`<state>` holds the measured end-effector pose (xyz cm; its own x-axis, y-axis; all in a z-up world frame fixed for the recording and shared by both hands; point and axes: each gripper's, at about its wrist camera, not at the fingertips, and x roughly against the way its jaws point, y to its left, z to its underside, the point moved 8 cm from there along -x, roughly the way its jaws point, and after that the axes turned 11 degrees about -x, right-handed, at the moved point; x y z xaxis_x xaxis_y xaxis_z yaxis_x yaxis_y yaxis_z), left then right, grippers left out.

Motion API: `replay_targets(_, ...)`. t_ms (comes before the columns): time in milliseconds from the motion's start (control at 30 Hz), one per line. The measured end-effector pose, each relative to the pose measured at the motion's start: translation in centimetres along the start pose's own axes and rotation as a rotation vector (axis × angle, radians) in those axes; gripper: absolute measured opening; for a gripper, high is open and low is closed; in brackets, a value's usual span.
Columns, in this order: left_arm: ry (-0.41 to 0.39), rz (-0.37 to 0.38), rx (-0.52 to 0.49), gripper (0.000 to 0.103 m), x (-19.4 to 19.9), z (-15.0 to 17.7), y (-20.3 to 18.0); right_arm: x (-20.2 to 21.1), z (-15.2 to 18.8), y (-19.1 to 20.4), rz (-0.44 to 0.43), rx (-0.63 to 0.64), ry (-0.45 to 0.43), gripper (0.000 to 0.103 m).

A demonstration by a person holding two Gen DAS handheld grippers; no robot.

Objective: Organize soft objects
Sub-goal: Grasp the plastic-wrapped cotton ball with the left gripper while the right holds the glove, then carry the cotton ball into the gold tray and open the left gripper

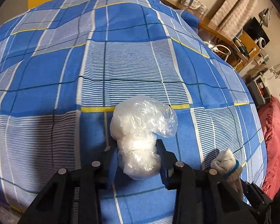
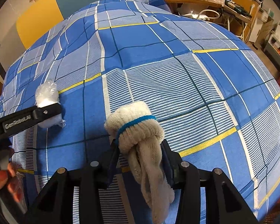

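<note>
A crumpled clear plastic bag [image 1: 140, 119] with soft white stuffing lies on the blue plaid bed cover [image 1: 121, 65]. My left gripper [image 1: 138, 153] is shut on the bag's near end, both pads pressing into it. The right wrist view shows the same bag [image 2: 46, 93] at the left, with the left gripper [image 2: 52, 110] over it. My right gripper [image 2: 140, 149] is shut on a rolled white knit glove [image 2: 138, 127] with a blue cuff band, held just above the cover [image 2: 158, 74]. The glove's fingers hang down between the jaws. That glove [image 1: 225, 162] also appears at the lower right of the left wrist view.
A wooden desk [image 1: 214, 29] with cables and small devices stands beyond the bed's far right corner. Red fabric [image 1: 274, 130] lies along the right side. A yellow and teal panel [image 2: 37, 22] stands behind the bed. A person's hand [image 2: 0, 179] holds the left gripper's handle.
</note>
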<state>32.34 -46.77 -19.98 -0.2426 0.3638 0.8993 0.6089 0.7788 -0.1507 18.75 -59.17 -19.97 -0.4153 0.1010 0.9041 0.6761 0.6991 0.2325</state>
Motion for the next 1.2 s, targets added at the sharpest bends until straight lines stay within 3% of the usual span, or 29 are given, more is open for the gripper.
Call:
replay_targets(200, -0.059, 0.001, 0.007, 0.036, 3.6, 0.6, -0.6, 0.0, 0.1, -0.2, -0.014, -0.011, 0.001, 0.045)
replay_targets(467, -0.146, 0.04, -0.071, 0.036, 9.9, 1.8, -3.8, -0.1, 0.4, 0.2, 0.013, 0.041, -0.013, 0.045)
replay_targets(733, -0.192, 0.135, -0.085, 0.036, 15.6, 4.5, -6.0, -0.1, 0.6, 0.4, 0.022, 0.076, -0.03, 0.045)
replay_targets(1200, -0.303, 0.185, -0.161, 0.036, 24.0, 9.8, -7.1, -0.3, 0.9, 0.6, 0.05, 0.135, -0.044, 0.045)
